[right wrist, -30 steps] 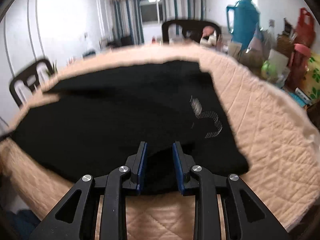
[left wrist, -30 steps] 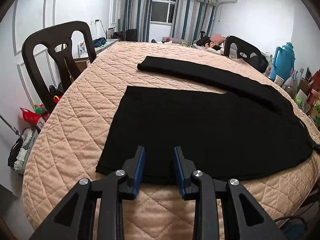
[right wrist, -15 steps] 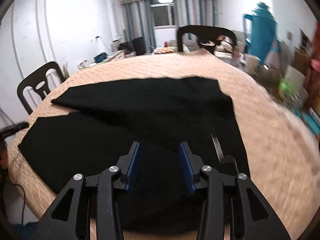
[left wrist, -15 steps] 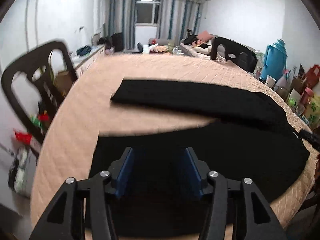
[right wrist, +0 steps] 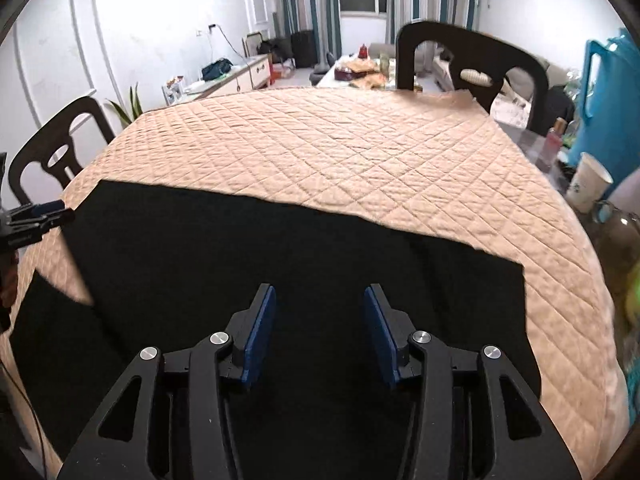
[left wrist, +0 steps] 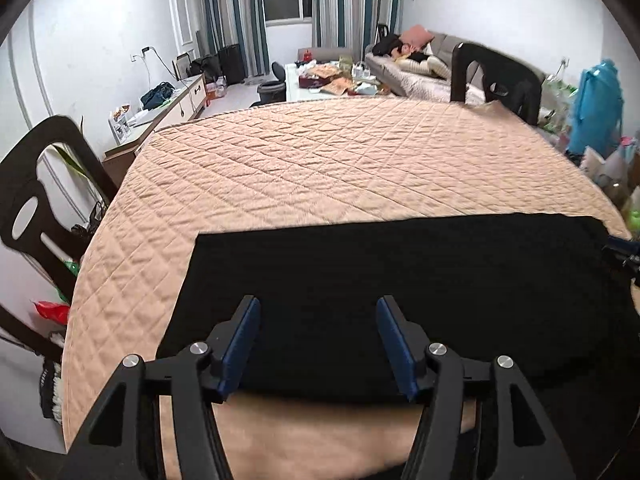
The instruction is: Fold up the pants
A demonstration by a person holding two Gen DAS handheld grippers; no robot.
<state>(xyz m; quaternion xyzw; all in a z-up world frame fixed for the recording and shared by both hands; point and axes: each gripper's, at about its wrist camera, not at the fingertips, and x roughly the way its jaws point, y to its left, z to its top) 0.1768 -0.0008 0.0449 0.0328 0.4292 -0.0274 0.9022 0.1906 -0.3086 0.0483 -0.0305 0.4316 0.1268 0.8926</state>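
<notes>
The black pants [left wrist: 400,276] lie flat as one dark band along the near edge of the quilted tan table [left wrist: 340,160], one leg laid over the other. My left gripper [left wrist: 318,312] is open and empty just above their near left part. My right gripper [right wrist: 320,304] is open and empty above the right part of the pants [right wrist: 280,264]. The left gripper's tip shows at the left edge of the right wrist view [right wrist: 36,216]. The right gripper's tip shows at the right edge of the left wrist view [left wrist: 624,248].
Dark chairs stand at the table's left [left wrist: 32,208] and far right [right wrist: 472,64]. A blue thermos [right wrist: 608,96], a paper cup [right wrist: 588,184] and bottles crowd the right side. The far half of the tablecloth [right wrist: 340,140] is bare quilt.
Both grippers have opened wide. The far leg, spread apart a second ago, now lies over the near one as a single band. Both cameras have pulled back towards the near edge.
</notes>
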